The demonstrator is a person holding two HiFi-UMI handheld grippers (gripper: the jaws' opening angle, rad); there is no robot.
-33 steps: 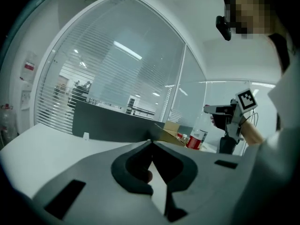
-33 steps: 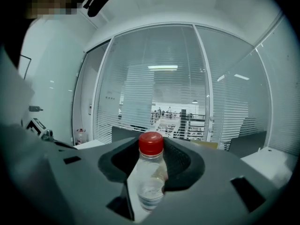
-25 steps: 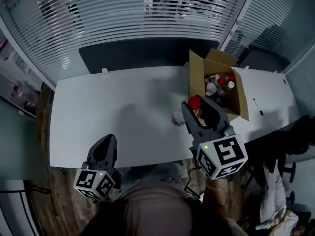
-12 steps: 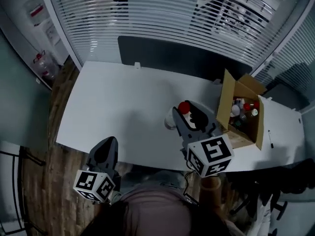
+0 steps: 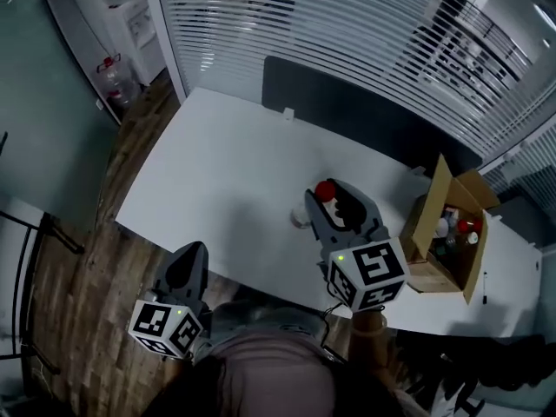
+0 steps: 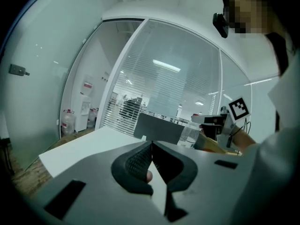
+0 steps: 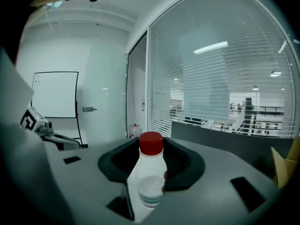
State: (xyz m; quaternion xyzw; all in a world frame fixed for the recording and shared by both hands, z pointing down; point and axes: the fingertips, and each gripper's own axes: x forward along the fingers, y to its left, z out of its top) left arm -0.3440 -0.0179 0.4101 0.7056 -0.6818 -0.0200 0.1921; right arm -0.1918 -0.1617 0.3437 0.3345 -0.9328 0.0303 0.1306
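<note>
1. Cubes [image 5: 369, 272] with square markers sit closest to the person, 1 on the back of each gripper, at the bottom of the head view.
2. The left gripper [image 5: 191, 257] hangs low at the person's left, its tip at the near edge of the white table [image 5: 200, 172], with wooden floor [image 5: 87, 259] beside it. In the left gripper view its 2 jaws are pressed together along their length, with nothing gripped between them.
3. The right gripper [image 5: 333, 205] is held further forward, over the table. Its jaws are parted only by the width of a bottle [image 7: 149, 172] and clamp it from both sides around its upper body.
4. The bottle is clear plastic with a red cap [image 7: 151, 143]. It stands upright in the jaws, with the cap rising above them. In the head view it lies over the table's middle, towards the near edge. Whether its base touches the tabletop cannot be told.
5. To the right, near the table's end and apart from the bottle, an open cardboard box [image 5: 421, 233] holds several more bottles.
6. Along the table's far edge runs a dark partition [image 5: 347, 115].
7. Behind that, slatted blinds [image 5: 347, 24] cover a glass wall. A water jug [image 5: 115, 81] stands on the floor at far left.
</note>
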